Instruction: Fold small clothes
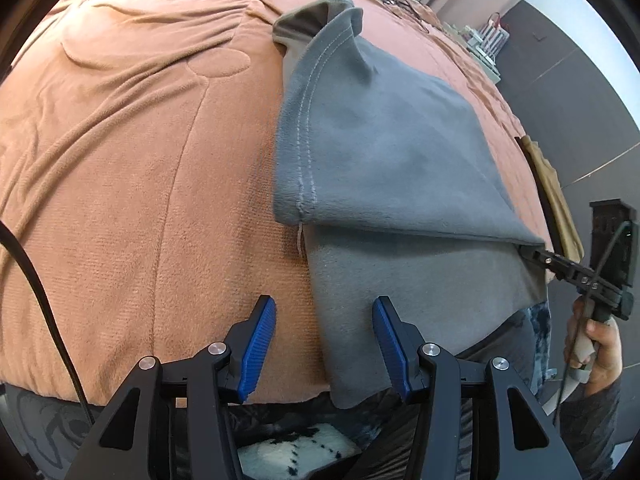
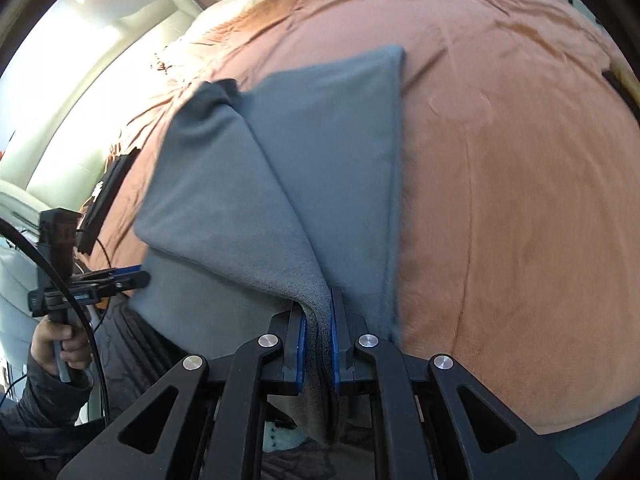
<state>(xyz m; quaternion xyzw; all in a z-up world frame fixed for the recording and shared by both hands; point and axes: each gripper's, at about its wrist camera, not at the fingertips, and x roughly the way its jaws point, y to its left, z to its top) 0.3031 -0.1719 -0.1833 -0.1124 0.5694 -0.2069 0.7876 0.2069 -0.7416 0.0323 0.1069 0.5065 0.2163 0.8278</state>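
Nearest, right gripper (image 2: 318,336) clamped on a bunched corner of the grey garment (image 2: 320,152), cloth pinched between the blue pads (image 2: 335,344). Left gripper (image 1: 324,344) half open, empty, straddling the garment's near hem at the bed (image 1: 140,160) edge. Ahead of both, one flap raised from the right-hand side and drawn across the spread layer; further on, a rumpled far end. Fold judged partly made: flap not yet laid flat, further folds remaining.

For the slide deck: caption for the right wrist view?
Right hand-held gripper shut on a corner of the grey garment, folding it over the orange blanket.
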